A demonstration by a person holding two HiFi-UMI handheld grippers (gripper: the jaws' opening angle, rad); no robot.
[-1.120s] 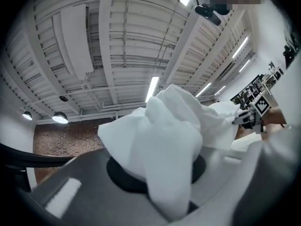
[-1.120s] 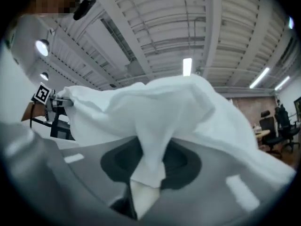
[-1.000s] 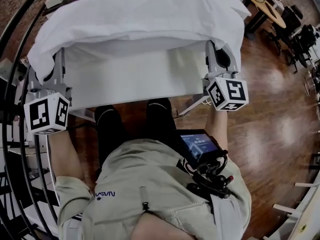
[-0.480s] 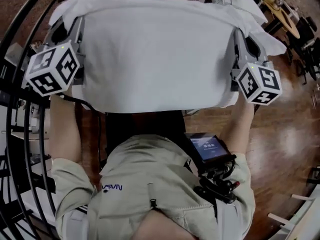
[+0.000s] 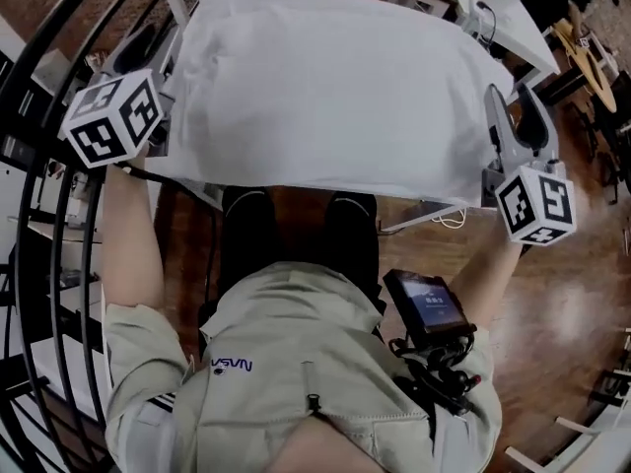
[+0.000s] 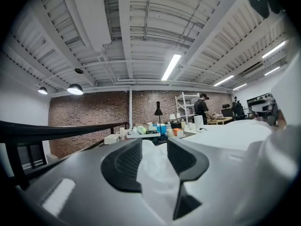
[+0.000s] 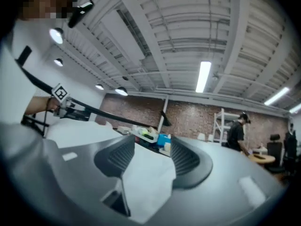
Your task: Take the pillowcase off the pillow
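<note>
The white pillow in its pillowcase lies flat across the white table in the head view. My left gripper is at its left end and my right gripper at its right end, both pointing level. In the left gripper view a bunch of white pillowcase fabric stands between the jaws of the left gripper, which have just been opening. In the right gripper view the right gripper has its jaws spread wide, just opened, with loose pillowcase fabric lying between them.
A black curved railing runs along the left. Wooden floor lies to the right. A tablet hangs on the person's chest. Far off stand cluttered desks, a shelf rack and a person.
The pillow has gone from held up near the camera to lying lower on the table. Both grippers have moved outward and down beside its ends.
</note>
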